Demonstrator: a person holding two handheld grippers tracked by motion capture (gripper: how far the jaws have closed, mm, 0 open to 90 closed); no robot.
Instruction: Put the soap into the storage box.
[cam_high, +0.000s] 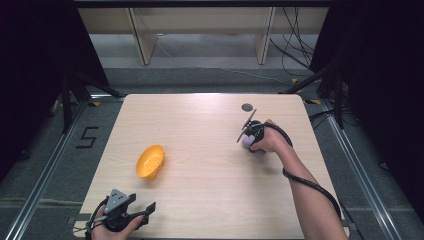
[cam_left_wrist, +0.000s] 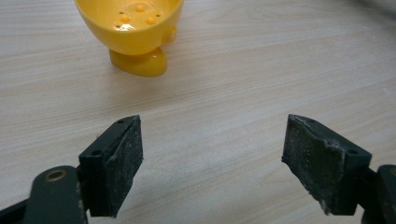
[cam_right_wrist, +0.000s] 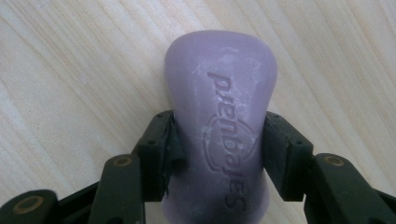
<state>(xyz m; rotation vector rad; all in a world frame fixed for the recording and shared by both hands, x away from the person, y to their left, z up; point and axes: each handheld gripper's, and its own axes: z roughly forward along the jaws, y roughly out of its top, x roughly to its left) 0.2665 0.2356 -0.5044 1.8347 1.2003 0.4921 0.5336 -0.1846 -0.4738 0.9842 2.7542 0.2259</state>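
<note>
A purple soap bar (cam_right_wrist: 219, 126) with embossed lettering lies on the wooden table (cam_high: 210, 165), and both pads of my right gripper (cam_right_wrist: 218, 149) press on its sides. From above, the right gripper (cam_high: 247, 142) points down at the table's right half with the purple soap bar (cam_high: 246, 142) peeking out under it. A yellow soap dish (cam_high: 149, 161) with drain holes sits left of centre. My left gripper (cam_high: 150, 210) rests low at the front left edge, open and empty. In the left gripper view the yellow dish (cam_left_wrist: 133, 32) stands ahead of the left gripper (cam_left_wrist: 212, 161).
A small dark round hole (cam_high: 247, 107) marks the table near its far right. The right gripper's black cable (cam_high: 310, 182) trails along the forearm. Metal rails and stands flank the table on the floor.
</note>
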